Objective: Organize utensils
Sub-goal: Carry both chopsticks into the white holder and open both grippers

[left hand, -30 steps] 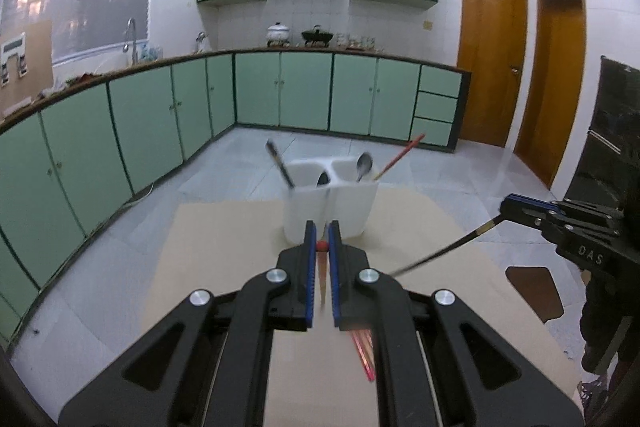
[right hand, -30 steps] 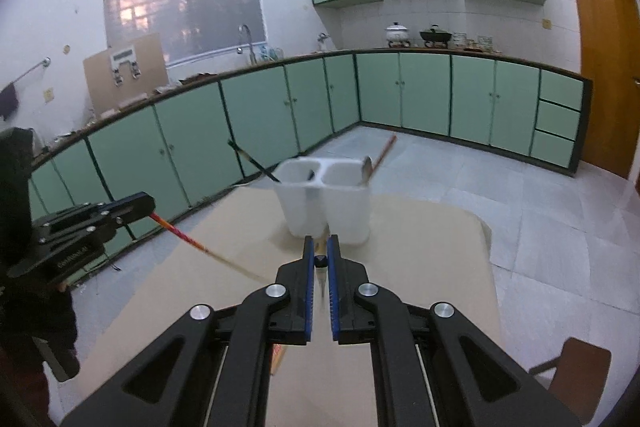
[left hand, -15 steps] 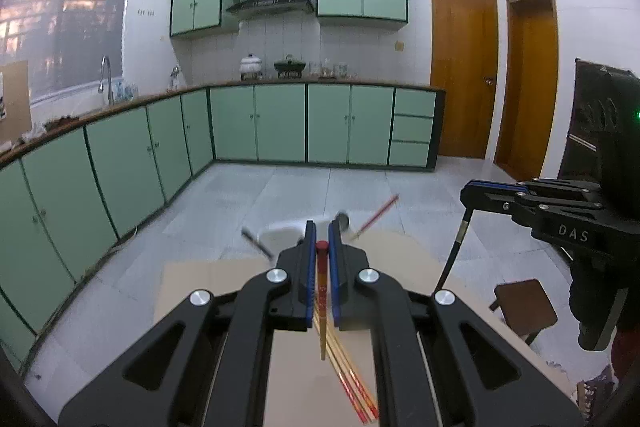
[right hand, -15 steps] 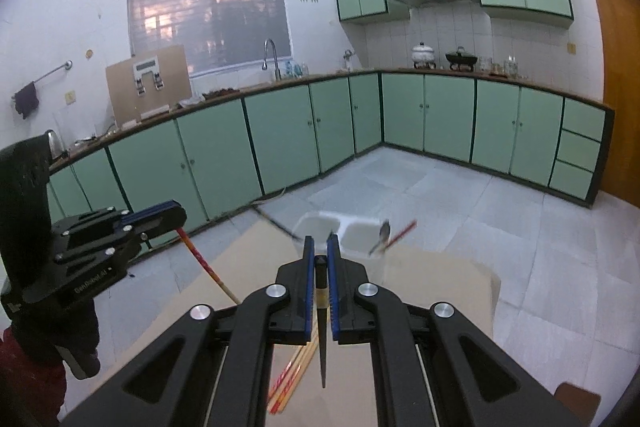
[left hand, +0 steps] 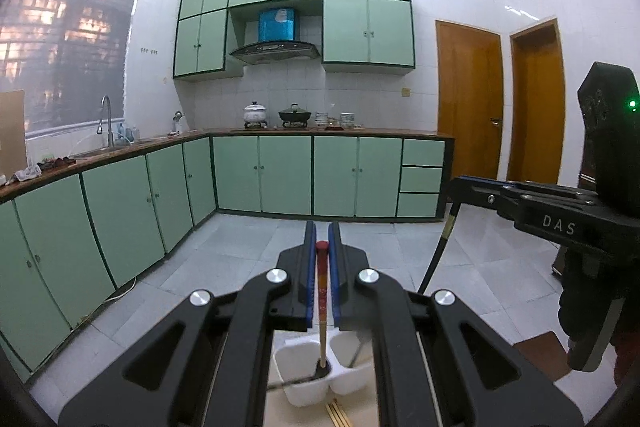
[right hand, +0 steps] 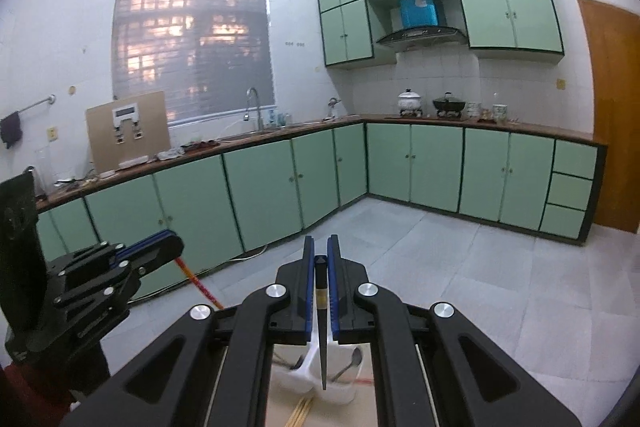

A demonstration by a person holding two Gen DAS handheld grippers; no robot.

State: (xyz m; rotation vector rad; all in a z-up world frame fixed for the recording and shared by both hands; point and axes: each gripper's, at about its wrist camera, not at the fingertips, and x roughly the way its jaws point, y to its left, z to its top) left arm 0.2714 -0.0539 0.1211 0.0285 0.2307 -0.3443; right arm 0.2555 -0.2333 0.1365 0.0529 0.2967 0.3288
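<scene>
Red chopstick (left hand: 322,291) pinched in left claw (left hand: 322,247), now hanging upright, tip inside white holder (left hand: 298,377) on desk (right hand: 362,409). Black chopstick (right hand: 321,331) pinched in right claw (right hand: 321,259), likewise tipped from slanting to vertical above holder. Both lifted and poised to drop in; loose chopsticks (left hand: 338,417) left on desk.
</scene>
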